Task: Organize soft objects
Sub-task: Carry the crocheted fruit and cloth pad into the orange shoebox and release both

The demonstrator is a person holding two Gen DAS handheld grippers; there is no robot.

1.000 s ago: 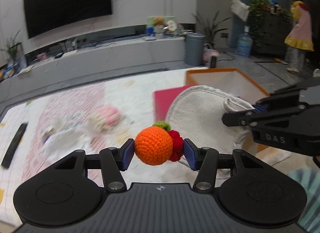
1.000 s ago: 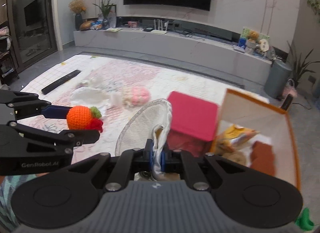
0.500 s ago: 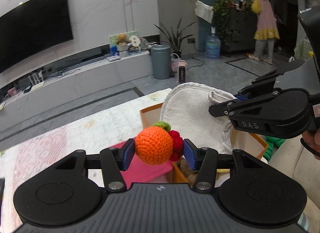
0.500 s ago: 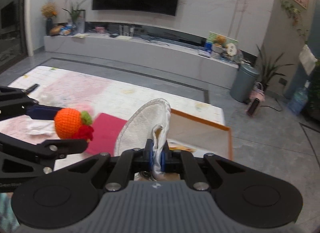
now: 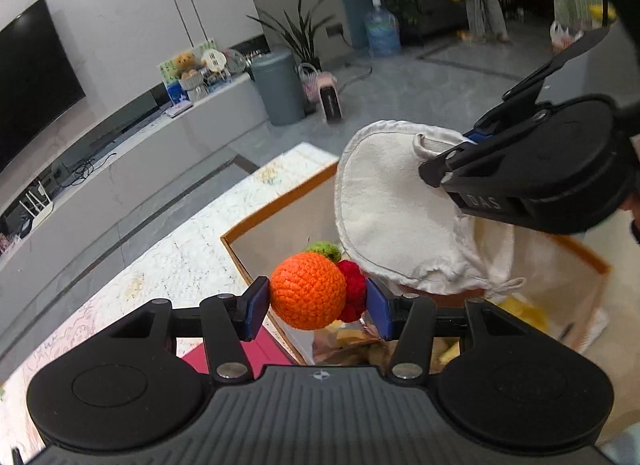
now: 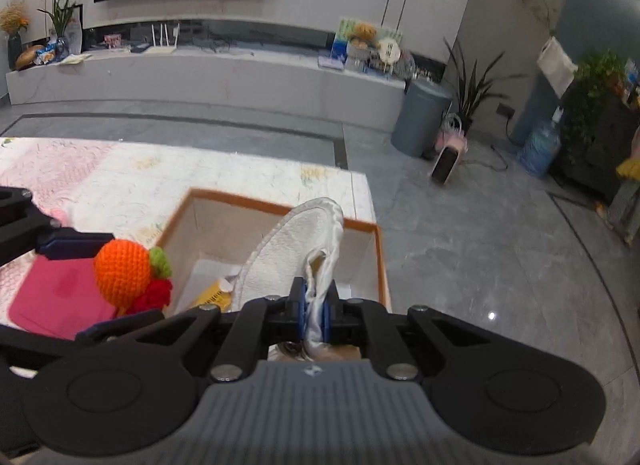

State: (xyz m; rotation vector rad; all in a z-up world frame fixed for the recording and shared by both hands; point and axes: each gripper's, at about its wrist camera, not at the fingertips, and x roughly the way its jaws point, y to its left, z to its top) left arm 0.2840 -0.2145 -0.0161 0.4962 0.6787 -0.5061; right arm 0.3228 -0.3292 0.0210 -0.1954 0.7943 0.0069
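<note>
Crochet orange (image 5: 308, 291) clamped between left gripper (image 5: 316, 303) pads, white pouch (image 5: 394, 217) pinched in right gripper (image 6: 314, 311), seemingly over box (image 6: 280, 207).

The left gripper (image 5: 316, 301) points down at a slant. Its two blue pads press on both sides of a crochet orange toy (image 5: 308, 291), so the jaws stand partly apart around it. The right gripper (image 6: 315, 311) also points down at a slant, just beside the left one. Its jaws are almost closed and pinch the edge of a white cloth pouch (image 6: 296, 249), which sticks up between them.
</note>
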